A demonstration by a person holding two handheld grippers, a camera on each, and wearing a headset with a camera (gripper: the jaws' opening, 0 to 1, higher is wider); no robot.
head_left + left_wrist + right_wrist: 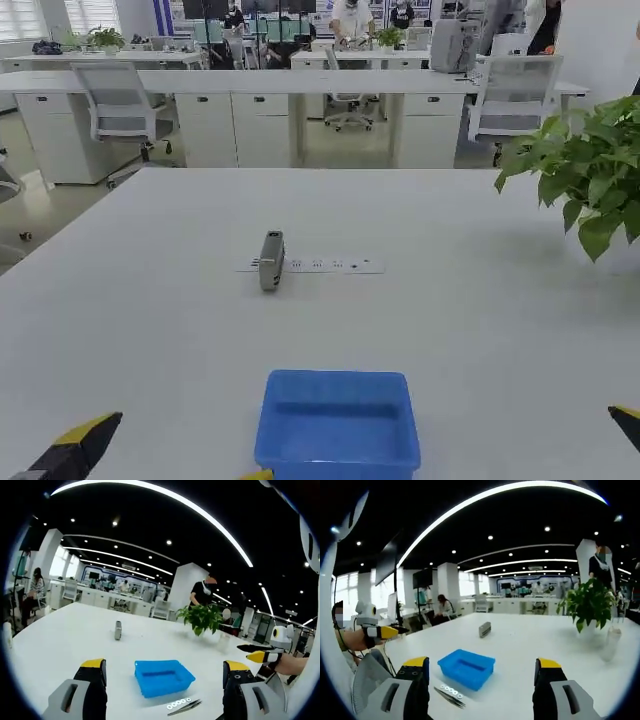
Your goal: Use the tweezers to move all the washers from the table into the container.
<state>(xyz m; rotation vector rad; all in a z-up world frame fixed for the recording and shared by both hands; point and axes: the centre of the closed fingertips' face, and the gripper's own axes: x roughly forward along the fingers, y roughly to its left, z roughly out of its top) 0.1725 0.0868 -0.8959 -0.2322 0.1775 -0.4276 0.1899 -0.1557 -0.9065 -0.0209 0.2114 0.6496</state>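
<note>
- Table: broad, smooth white top; judged slick, so small metal parts nudged sideways could skate toward the near edge
- Plant: stands well off to the right, leaves hanging over the table; low risk, only a wide swing of the right arm would brush it
- Container: blue, shallow, open, nothing seen inside; sits close to the person and looks light, so a jaw bumping its wall could shove it away from the washers
- Left gripper and right gripper: jaws of both spread wide, nothing between them, one to each side of the container; broad jaws against a thin tool, so a skewed or clumsy grip looks the main hazard
- Tweezers: lie flat on the table just in front of the container's near wall; slim and low, likely to slide or spin when a jaw comes down; clamped too far along, the tips may not close on anything
- Washers: short row on the table between tweezers and container, just beside the tweezers, contact cannot be told; lifting the tweezers could scatter the row; each is thin and flat, apt to slip from the tips and drop outside the container
</note>
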